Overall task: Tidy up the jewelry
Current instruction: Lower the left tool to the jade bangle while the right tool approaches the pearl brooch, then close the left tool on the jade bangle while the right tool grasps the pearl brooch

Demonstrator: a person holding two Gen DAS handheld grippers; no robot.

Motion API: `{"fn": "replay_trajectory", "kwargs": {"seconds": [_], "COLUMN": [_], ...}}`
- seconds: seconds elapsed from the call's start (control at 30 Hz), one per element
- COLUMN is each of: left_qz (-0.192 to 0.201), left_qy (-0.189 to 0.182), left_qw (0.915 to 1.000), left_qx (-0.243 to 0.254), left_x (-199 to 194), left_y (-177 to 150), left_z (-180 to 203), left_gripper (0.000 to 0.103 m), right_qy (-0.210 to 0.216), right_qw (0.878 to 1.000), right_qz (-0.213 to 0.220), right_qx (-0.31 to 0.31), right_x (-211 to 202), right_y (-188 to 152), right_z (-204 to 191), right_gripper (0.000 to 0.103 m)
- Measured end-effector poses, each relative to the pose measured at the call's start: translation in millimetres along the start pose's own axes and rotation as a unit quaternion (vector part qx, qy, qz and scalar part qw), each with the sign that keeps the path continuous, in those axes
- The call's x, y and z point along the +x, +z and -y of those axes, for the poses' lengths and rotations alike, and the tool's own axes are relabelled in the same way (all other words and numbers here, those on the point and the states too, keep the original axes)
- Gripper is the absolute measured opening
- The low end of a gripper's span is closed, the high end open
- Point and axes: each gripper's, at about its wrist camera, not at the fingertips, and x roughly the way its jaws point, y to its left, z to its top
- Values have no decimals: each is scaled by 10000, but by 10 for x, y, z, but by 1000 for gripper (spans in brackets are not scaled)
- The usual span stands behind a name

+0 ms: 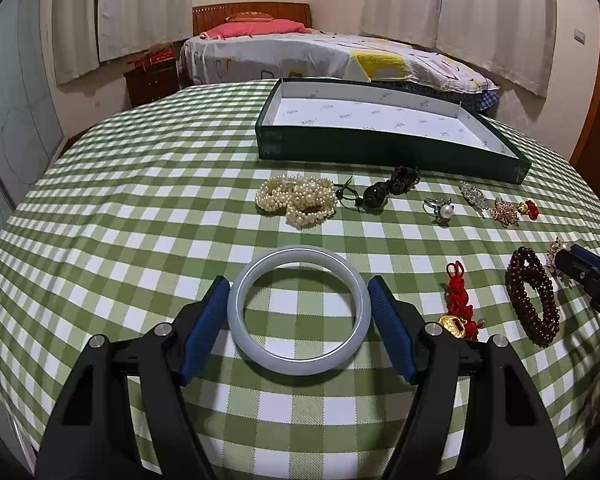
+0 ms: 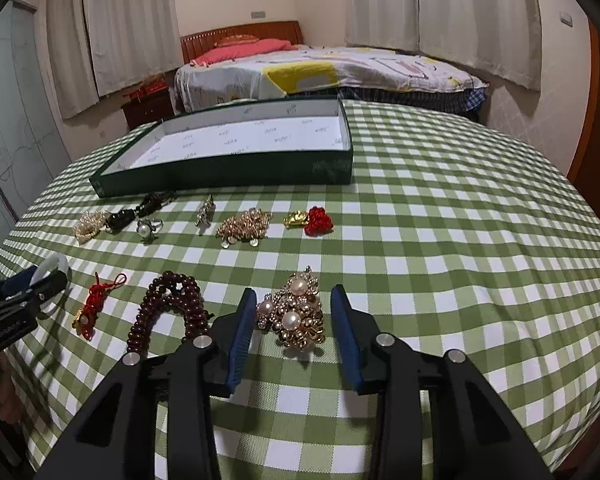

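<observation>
A pale jade bangle lies flat on the green checked cloth between the fingers of my open left gripper; the pads stand just beside its rim. My open right gripper straddles a gold and pearl brooch on the cloth. A dark green box with a white printed floor sits open behind the jewelry, also in the right wrist view. The right gripper shows at the right edge of the left wrist view.
On the cloth lie a pearl bracelet pile, black beads, a pearl ring, small brooches, a red knot charm and a dark red bead bracelet. A bed stands behind the table.
</observation>
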Motion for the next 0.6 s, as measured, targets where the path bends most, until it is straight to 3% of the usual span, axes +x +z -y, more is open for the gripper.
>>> {"fn": "replay_trajectory", "kwargs": {"seconds": [0.6], "left_qz": [19], "left_qy": [60], "left_qw": [10000], "left_qx": [-45], "left_x": [-9], "left_y": [13], "left_z": [-33], "left_gripper": [69], "right_qy": [81], "right_qw": [9998], "right_qz": [90], "right_qx": [-176], "right_x": [-70], "right_y": [-17], "right_z": [-65], "right_gripper": [18]}}
